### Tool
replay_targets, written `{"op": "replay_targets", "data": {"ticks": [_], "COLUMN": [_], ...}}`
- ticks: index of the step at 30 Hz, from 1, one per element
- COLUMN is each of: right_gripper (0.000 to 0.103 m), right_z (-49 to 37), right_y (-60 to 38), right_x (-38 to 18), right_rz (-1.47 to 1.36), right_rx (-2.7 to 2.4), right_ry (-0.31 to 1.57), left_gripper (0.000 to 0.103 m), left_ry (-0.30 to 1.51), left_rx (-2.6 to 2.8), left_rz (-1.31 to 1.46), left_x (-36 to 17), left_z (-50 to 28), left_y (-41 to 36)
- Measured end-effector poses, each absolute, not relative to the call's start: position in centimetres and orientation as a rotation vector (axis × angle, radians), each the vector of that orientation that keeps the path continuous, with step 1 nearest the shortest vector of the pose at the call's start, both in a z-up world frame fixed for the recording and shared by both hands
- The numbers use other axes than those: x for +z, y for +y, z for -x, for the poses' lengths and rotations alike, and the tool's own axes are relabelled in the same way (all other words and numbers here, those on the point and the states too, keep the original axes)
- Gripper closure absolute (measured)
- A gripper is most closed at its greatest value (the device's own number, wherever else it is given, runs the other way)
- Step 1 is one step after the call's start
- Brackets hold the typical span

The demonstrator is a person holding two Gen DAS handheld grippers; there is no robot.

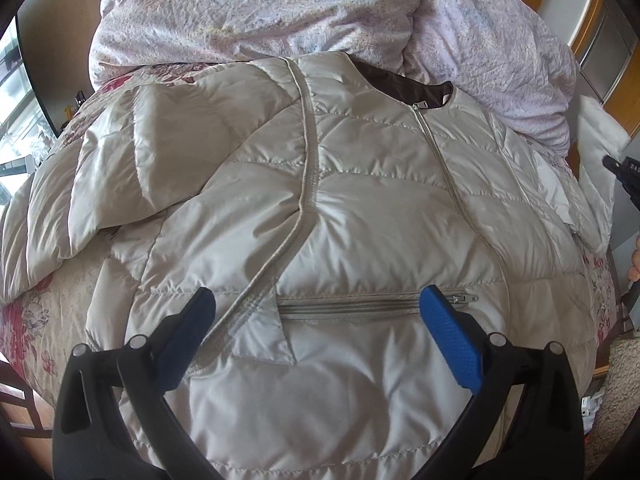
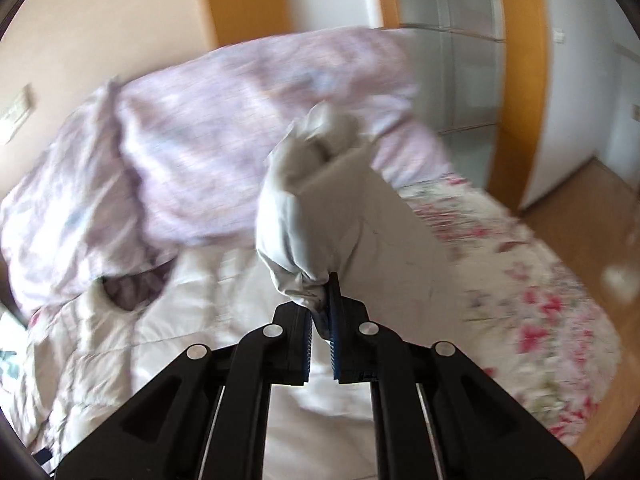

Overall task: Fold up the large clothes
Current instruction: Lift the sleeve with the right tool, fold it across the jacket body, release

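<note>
Now the right tongs (image 2: 322,312) pinch a sleeve (image 2: 316,200), lifted for folding over the jacket (image 1: 320,184); the left tongs (image 1: 318,320) hover spread above its pocket (image 1: 372,304), holding nothing.

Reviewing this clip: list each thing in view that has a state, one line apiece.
Jacket: spread front-up on the bed, main zipper closed.
Pocket zipper: closed.
Sleeve: lifted, pinched in the right claw.
Left claw: open, above the jacket hem, holding nothing.
Right claw: shut on the sleeve.
Duvet: bunched behind the jacket's collar.
</note>
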State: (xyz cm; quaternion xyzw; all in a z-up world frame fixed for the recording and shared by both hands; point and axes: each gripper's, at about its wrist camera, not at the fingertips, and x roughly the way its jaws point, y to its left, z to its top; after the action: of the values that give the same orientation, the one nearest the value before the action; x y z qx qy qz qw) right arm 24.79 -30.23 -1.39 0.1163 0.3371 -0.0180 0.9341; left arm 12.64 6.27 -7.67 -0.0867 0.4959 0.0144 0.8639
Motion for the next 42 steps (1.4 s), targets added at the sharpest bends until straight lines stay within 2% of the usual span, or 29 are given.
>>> {"op": "replay_targets", "data": {"ticks": [16,27,33,36,37,38,39,40,42], "right_gripper": [0.095,0.095,0.09,0.083,0.077,0.06,0.049,0.027,0.026], "right_z": [-26.5,-26.5,-25.6,-25.3,-25.1,-24.9,-24.6,-24.4,-23.9], "right_y": [-11.7,-6.1,-5.1,-5.2,-5.2,-5.3,-5.4,-5.4,-5.2], "right_x": [-7.2,-9.7,-10.2,-10.0,-9.8,-9.6,-9.3,-9.0,-8.4], "right_rz": [-0.16,-0.011,0.15,0.165,0.169,0.166,0.145,0.132,0.144], "right_rx": [0.393,0.392,0.368,0.378,0.386,0.397,0.426,0.442,0.453], "right_ry": [0.94,1.013,1.0,1.013,1.016,1.019,1.016,1.003,0.975], "left_gripper": [0.002,0.002,0.002,0.002,0.002,0.002,0.002,0.002,0.002], "left_ry": [0.999,0.978,0.966,0.956,0.953,0.952,0.952,0.952,0.956], "left_rx": [0.074,0.099,0.111,0.119,0.122,0.126,0.133,0.138,0.141], "left_rz": [0.266,0.305,0.312,0.316,0.318,0.317,0.314,0.313,0.313], "left_x": [-7.2,-7.2,-7.2,-7.2,-7.2,-7.2,-7.2,-7.2,-7.3], "left_z": [-11.2,-10.4,-10.2,-10.2,-10.2,-10.2,-10.2,-10.2,-10.3], "left_y": [10.0,11.8,12.3,12.8,12.9,13.0,13.1,13.2,13.3]}}
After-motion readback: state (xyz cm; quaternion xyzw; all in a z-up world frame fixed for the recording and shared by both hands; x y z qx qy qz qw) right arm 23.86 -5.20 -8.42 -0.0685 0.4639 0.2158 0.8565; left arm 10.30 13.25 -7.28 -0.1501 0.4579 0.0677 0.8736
